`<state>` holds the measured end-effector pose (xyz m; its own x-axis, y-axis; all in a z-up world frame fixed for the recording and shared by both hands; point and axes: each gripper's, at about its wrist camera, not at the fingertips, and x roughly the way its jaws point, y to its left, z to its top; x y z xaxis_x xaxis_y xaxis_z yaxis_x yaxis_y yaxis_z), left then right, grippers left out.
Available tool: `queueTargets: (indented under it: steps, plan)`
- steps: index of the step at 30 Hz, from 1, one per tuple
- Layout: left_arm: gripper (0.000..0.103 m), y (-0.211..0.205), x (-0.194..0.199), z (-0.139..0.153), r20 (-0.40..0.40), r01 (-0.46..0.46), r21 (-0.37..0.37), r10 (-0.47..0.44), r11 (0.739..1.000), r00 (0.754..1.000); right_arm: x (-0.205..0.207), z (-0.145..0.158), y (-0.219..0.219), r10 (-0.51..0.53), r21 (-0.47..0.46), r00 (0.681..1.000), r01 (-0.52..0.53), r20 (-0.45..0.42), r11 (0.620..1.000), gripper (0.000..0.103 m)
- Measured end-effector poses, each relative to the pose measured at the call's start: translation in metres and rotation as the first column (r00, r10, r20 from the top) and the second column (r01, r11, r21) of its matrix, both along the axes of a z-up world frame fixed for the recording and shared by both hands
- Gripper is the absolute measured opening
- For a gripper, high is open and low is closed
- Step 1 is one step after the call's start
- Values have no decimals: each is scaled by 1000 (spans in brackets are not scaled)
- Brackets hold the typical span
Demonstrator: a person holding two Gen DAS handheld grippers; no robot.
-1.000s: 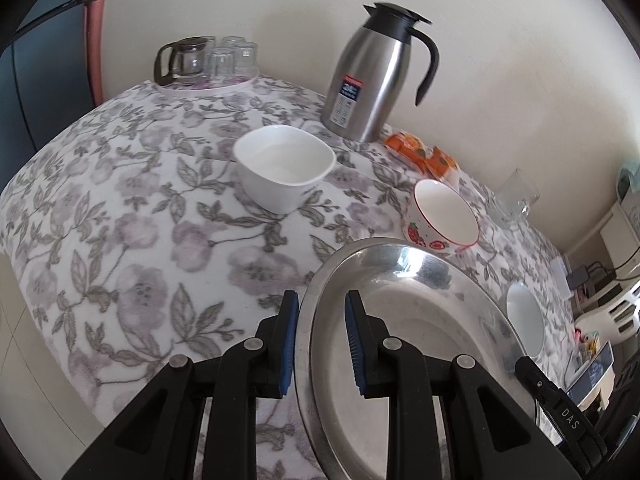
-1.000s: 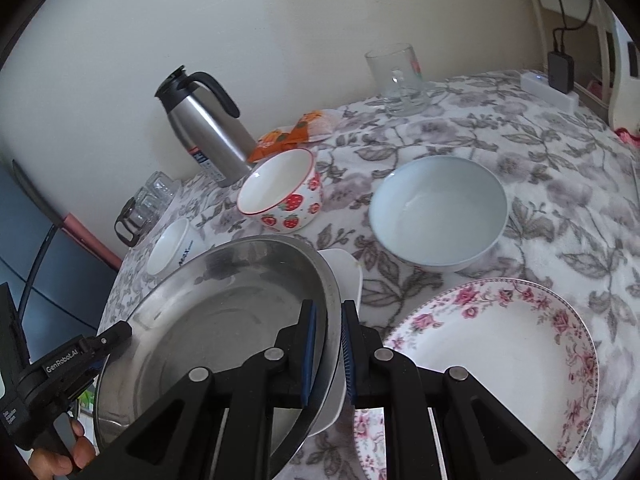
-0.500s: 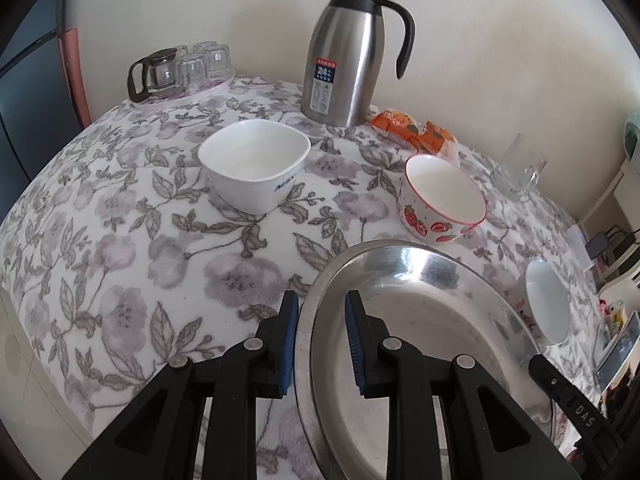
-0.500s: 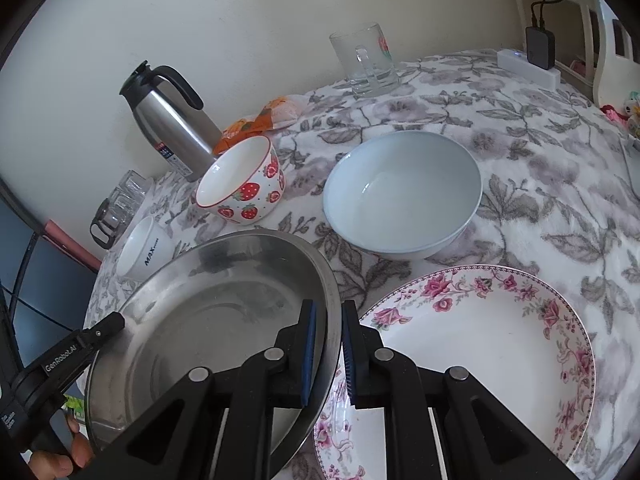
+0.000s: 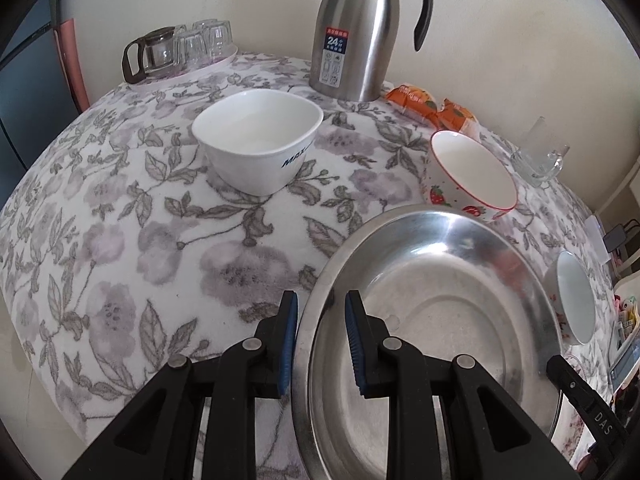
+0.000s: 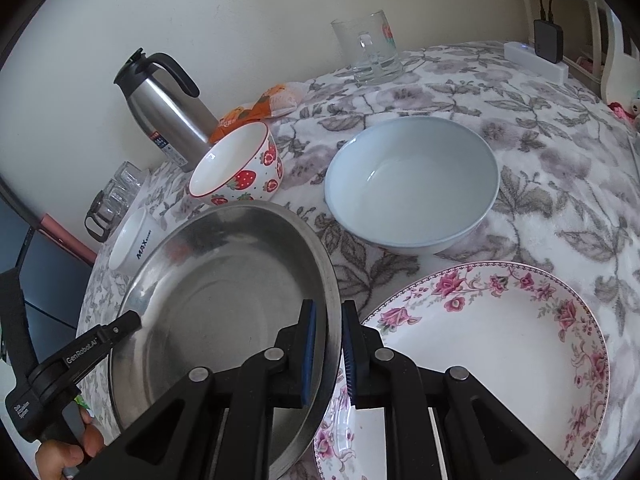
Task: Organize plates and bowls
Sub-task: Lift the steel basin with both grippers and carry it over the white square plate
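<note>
A large steel plate (image 5: 440, 300) (image 6: 224, 288) hangs tilted between both grippers. My left gripper (image 5: 322, 308) is shut on its left rim, and my right gripper (image 6: 328, 312) is shut on the opposite rim. In the right wrist view that rim overlaps the left edge of a pink-flowered plate (image 6: 500, 344) lying on the tablecloth. Beyond the steel plate stand a strawberry bowl (image 6: 236, 172) (image 5: 472, 176), a pale blue bowl (image 6: 412, 184) (image 5: 572, 296) and a white square bowl (image 5: 256, 140) (image 6: 134, 246).
A steel thermos jug (image 5: 356, 32), orange snack packets (image 5: 432, 108) and a glass mug (image 6: 370, 48) stand along the wall. A tray with a glass teapot and cups (image 5: 176, 48) is at the far left corner. A white power strip (image 6: 536, 62) lies at the right.
Both grippers have sunk with the steel plate and carried it toward the flowered plate, whose left edge it now overlaps. The grips have not changed.
</note>
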<state>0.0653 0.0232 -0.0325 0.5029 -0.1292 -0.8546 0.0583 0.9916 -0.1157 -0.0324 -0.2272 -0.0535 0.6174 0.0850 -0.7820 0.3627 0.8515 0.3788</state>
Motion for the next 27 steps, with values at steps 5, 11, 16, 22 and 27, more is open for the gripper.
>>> queueTargets:
  steps: [5,11,16,22,27]
  plan:
    - [25,-2,4,-7,-3,13,31,-12,999,1000,2,0,2,-1,-12,1000,1,6,1000,14]
    - [25,-8,6,-9,8,40,46,-41,998,999,5,-2,-2,-13,-8,1000,13,1,1000,14]
    - [26,-11,9,-10,8,51,45,-51,998,999,7,-5,-1,-6,-16,1000,6,-11,1000,14]
    - [26,-9,9,-10,7,44,45,-44,998,999,6,-5,2,1,-24,1000,-2,-14,1000,14]
    - [27,-10,9,-11,2,48,49,-49,998,999,6,-5,2,4,-23,1000,-5,-22,1000,14]
